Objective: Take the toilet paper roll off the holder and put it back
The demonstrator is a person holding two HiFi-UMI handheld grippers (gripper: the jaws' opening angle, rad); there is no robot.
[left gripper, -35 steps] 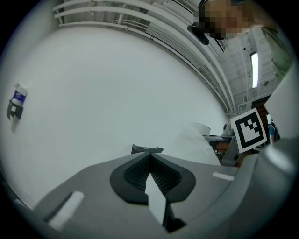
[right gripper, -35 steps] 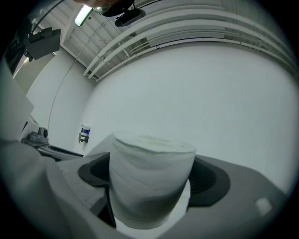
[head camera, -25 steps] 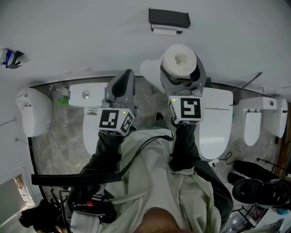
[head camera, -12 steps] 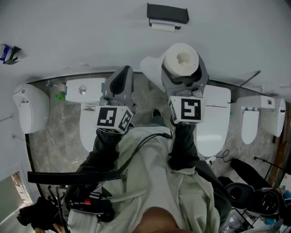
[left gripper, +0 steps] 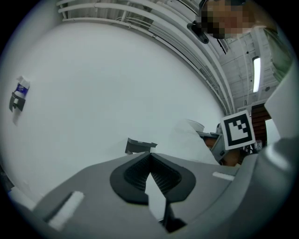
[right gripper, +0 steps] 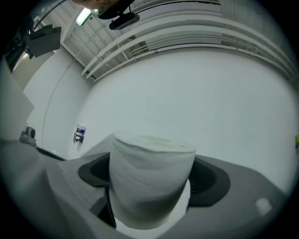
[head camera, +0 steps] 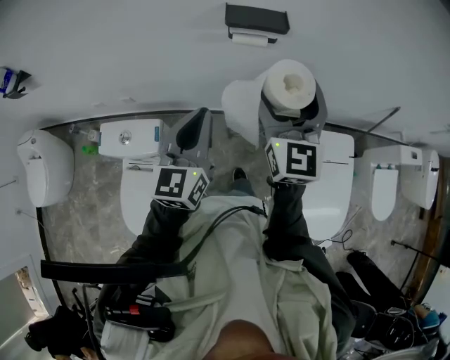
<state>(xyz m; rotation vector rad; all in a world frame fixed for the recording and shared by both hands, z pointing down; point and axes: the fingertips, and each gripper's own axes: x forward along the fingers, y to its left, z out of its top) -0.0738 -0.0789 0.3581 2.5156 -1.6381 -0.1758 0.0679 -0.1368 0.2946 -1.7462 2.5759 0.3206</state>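
The black wall holder (head camera: 256,19) with a white bar under it sits at the top of the head view; it also shows as a small dark holder (left gripper: 139,145) in the left gripper view. My right gripper (head camera: 290,98) is shut on the white toilet paper roll (head camera: 290,81), held end-up below the holder, a loose sheet (head camera: 242,112) hanging to its left. In the right gripper view the roll (right gripper: 150,179) fills the space between the jaws. My left gripper (head camera: 195,131) is left of the roll, its jaws together at the tips (left gripper: 150,159) with nothing in them.
Below the grippers stand a toilet (head camera: 137,186) with its tank (head camera: 130,137) at the left and a second toilet (head camera: 330,190) at the right. White fixtures (head camera: 46,169) (head camera: 394,186) flank them. A small blue-and-white item (head camera: 10,79) hangs on the wall far left.
My right gripper has carried the roll slightly right and up toward the holder. The left gripper has hardly moved and stays shut.
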